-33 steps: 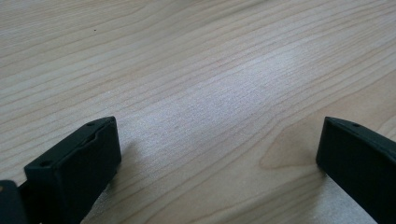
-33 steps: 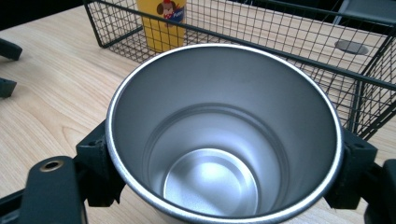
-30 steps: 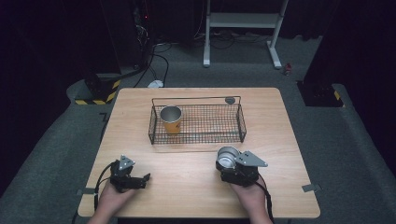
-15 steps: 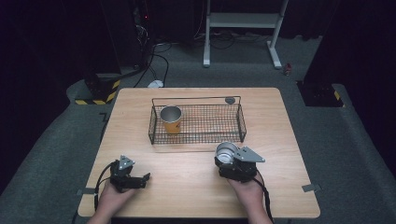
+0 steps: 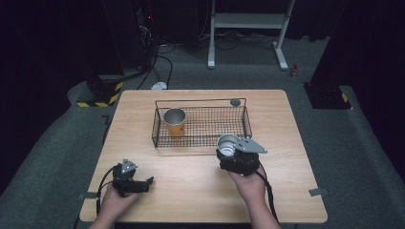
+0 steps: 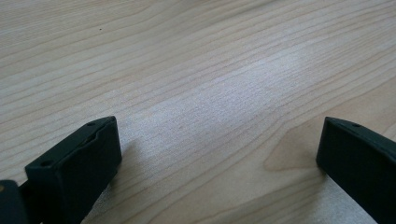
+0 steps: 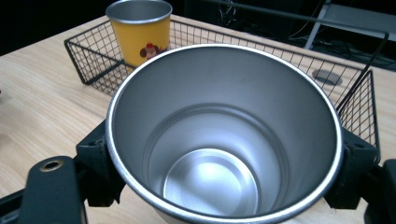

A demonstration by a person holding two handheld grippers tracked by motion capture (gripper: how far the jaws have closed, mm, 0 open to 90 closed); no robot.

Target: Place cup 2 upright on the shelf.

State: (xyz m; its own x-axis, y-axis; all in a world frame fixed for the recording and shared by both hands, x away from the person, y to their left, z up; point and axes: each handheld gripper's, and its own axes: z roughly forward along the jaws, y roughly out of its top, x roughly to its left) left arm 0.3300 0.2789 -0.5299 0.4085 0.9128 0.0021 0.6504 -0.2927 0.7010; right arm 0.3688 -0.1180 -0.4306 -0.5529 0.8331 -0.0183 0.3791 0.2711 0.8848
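High view: two cups, steel cup and yellow cup.

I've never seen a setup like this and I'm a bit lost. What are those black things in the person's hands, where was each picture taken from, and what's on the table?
No robot here: a person holds a hand-held two-jaw clamp in each hand. The high view looks down on a wooden table. The left gripper rests low on the wood, jaws wide apart with nothing between them, as its own camera shows. The right gripper is clamped on a steel cup; its camera looks straight into that cup, a jaw at each side. Behind it on the table stands a black wire basket, holding a yellow cup with a metal rim, upright at its left end.
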